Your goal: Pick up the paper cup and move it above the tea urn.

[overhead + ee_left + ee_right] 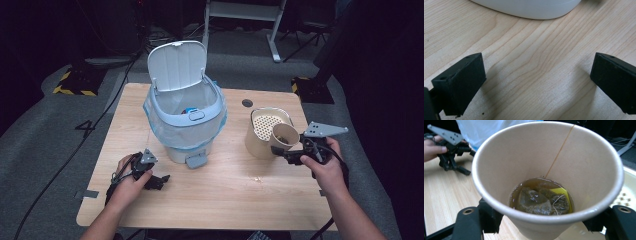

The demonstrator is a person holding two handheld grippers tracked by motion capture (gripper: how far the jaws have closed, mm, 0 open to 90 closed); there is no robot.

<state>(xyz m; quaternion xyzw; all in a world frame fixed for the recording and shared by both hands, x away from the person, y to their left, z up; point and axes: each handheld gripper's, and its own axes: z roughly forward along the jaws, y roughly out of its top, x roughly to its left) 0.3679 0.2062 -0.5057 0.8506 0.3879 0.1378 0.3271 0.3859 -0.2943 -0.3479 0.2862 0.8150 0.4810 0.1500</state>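
Down at the near edge of the light wooden table (225, 200), the left gripper (159, 181) rests gaping wide, empty. Opposite, the right gripper (278, 150) clamps a tan paper cup (544, 170) holding a soaked teabag (537, 201), beside the lidded white bin (182, 107).

high view overhead, gripper views close

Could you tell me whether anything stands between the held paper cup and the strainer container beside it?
Nothing visible does: the right gripper holds the paper cup right at the strainer container, whose perforated top lies open.
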